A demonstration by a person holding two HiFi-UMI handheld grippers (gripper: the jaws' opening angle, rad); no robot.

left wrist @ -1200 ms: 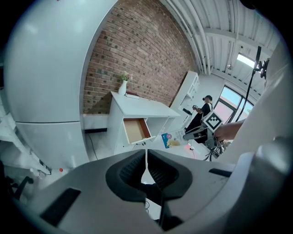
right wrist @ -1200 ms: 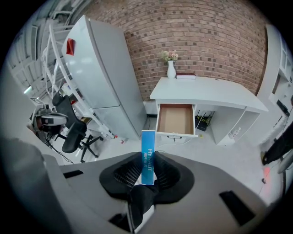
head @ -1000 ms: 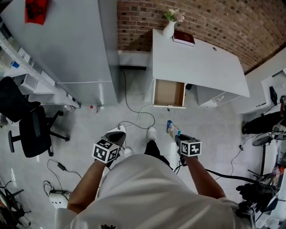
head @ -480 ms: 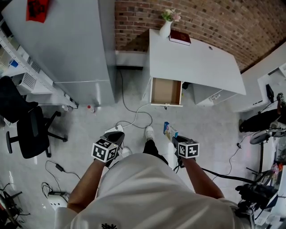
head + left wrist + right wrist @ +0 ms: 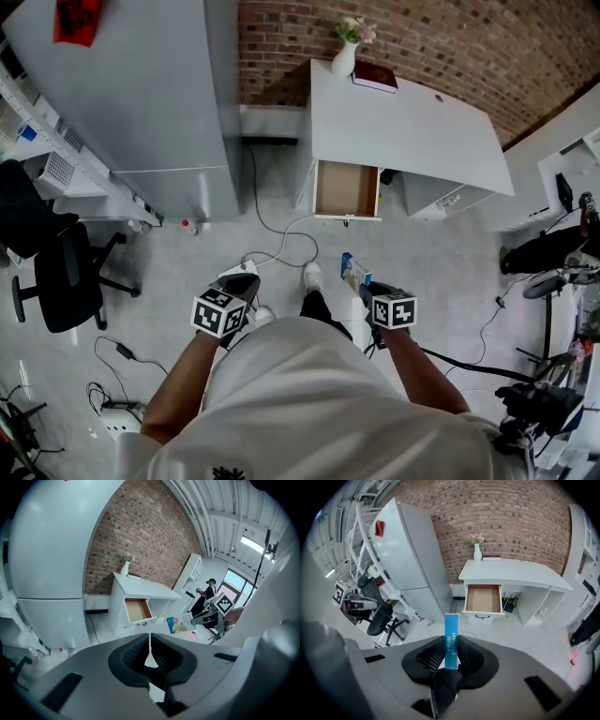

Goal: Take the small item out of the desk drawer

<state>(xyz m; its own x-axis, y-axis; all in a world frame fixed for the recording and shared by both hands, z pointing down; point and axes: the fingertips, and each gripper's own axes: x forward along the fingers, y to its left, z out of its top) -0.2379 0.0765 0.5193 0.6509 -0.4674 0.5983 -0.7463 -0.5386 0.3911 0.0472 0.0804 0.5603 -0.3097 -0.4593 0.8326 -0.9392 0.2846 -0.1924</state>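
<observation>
I record my right tool (image 5: 451, 654) clamped on the blue box (image 5: 451, 626); left tool (image 5: 150, 652) jaws together, holding nothing; drawer (image 5: 483, 599) pulled out.

The box (image 5: 451, 639) is blue, the desk (image 5: 403, 122) white, the wall (image 5: 441, 37) red-brown brick.

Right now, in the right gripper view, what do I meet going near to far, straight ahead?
right tool shut on the blue box → open drawer → white desk → vase → brick wall
</observation>
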